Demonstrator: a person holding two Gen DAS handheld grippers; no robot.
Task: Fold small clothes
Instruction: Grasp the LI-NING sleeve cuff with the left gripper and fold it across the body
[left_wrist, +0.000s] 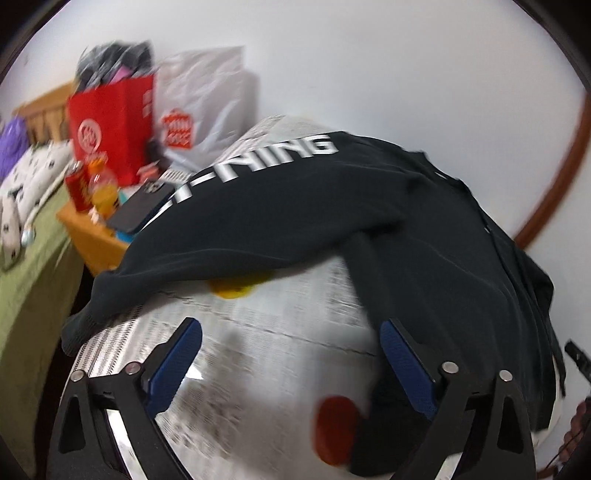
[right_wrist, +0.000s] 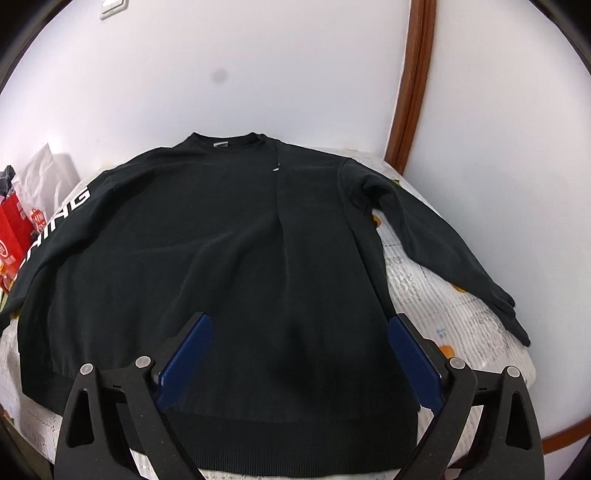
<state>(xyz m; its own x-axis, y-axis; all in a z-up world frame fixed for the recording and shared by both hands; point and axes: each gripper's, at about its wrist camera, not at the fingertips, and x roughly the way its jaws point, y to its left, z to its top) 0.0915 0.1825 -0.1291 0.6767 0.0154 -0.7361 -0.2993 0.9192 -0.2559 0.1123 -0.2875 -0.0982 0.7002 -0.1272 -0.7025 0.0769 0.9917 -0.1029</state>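
A black long-sleeved sweatshirt (right_wrist: 229, 251) lies spread flat, front up, on a table covered with a printed cloth (right_wrist: 443, 295), neck at the far side. Its left sleeve (left_wrist: 280, 206) carries white lettering and hangs toward the table's left edge; the right sleeve (right_wrist: 436, 236) angles out to the right. My right gripper (right_wrist: 299, 325) is open above the lower body of the sweatshirt, near the hem, with nothing between its blue pads. My left gripper (left_wrist: 290, 332) is open over the bare cloth between the lettered sleeve and the body's side, holding nothing. The left wrist view is motion-blurred.
Left of the table a wooden stand (left_wrist: 92, 236) holds a red bag (left_wrist: 110, 129), a white plastic bag (left_wrist: 207, 103), cans and a dark phone (left_wrist: 144, 206). A bed with green cover (left_wrist: 26, 266) lies further left. A white wall and brown door frame (right_wrist: 413, 81) stand behind.
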